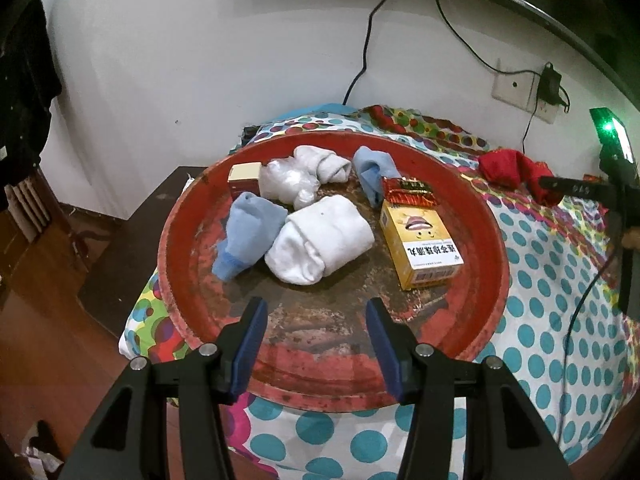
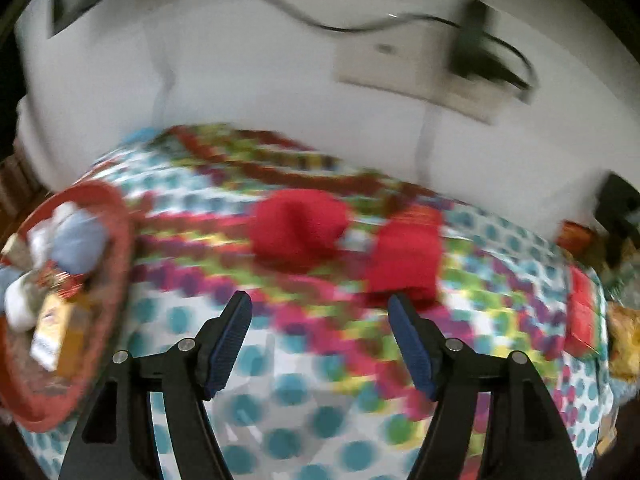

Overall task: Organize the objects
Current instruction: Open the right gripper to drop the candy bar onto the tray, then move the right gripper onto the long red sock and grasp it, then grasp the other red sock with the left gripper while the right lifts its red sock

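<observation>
1. Since the red socks [image 2: 344,248] are the only loose soft items left on the spotted cloth [image 2: 280,432], they look like the next pick: two rolled bundles side by side, near the back edge by the wall, well apart from the red tray [image 1: 472,184].
2. In the right wrist view they sit just ahead of the right gripper [image 2: 320,316]; the rt-hand bundle is almost at its right fingertip, the other ahead and slightly left of centre. The frame is smeared w/ motion blur, so whether the tip touches the sock I can't tell.
3. Right gripper: jaws spread wide, nothing between them, only cloth below.
4. Left gripper [image 1: 316,316]: also parted and holding nothing, poised over the tray's near bare floor, short of the white sock roll [image 1: 320,240].
5. Doing the step well, IMO: centre one bundle between the pads before closing, come down over the thickest part of the roll so it doesn't unfurl, and avoid pinching the cloth underneath.
6. The tray already carries blue socks [image 1: 248,232], more white rolls and a yellow box [image 1: 420,248]; free space is the near part, so set the red ones there.
</observation>
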Demonstrator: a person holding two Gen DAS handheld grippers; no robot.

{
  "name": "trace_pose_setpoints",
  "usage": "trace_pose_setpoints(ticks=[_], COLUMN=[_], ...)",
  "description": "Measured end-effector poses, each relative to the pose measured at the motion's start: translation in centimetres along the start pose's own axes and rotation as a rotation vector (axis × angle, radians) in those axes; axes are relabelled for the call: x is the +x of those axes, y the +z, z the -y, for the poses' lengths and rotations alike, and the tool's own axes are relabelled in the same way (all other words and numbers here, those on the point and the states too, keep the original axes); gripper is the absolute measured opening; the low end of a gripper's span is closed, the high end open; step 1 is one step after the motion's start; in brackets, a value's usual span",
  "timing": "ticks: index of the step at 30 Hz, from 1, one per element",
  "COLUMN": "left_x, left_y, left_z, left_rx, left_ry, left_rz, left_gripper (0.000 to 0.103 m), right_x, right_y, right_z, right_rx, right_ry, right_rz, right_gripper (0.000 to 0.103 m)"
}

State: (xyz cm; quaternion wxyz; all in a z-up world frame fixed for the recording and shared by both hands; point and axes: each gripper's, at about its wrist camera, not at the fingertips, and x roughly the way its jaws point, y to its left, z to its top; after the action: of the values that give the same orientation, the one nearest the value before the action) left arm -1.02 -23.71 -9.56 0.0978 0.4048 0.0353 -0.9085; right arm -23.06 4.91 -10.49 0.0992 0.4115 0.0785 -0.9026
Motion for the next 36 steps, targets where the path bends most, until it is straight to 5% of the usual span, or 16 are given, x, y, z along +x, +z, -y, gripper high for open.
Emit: trace_pose_setpoints(ticks=[4, 12, 14, 17, 26, 31, 36], left_x=[0.3, -1.0, -1.2, -1.4, 1.2, 7.5, 13.7], left_y=[-0.2, -0.1, 0.3, 1.9, 11.4, 16.3, 19.5], left_z=[0.9, 4.1, 4.7, 6.7, 17.2, 23.6, 27.2], left_rx=[0.036, 0.159, 0.166, 0.209, 0.382, 0.444, 0.469], left_ry=[0.026, 0.053, 0.031, 0.003, -0.226, -0.343, -0.336], left_rz=[0.001, 0.069, 0.062, 0.053, 0.117, 0.008, -0.14], left_gripper=[0.053, 0.054, 0.054, 0.054, 0.063, 0.063, 0.063], right_x=[2.1, 7.1, 8.0, 8.7, 3.1, 1.5, 1.3], right_y=[0.2, 1.2, 1.4, 1.4, -3.3, -6.8, -7.5], right_z=[3.9, 5.4, 5.3, 5.3, 8.4, 10.0, 9.9], right_rx=[0.077, 0.106, 0.092, 0.062, 0.018, 0.056, 0.035], right_ry=[-0.016, 0.004, -0.004, 0.027, 0.093, 0.16, 0.16], right_rz=[-0.024, -0.046, -0.045, -0.048, -0.01, -0.061, -0.042], right_gripper=[0.069, 0.069, 0.068, 0.04, 0.035, 0.035, 0.037])
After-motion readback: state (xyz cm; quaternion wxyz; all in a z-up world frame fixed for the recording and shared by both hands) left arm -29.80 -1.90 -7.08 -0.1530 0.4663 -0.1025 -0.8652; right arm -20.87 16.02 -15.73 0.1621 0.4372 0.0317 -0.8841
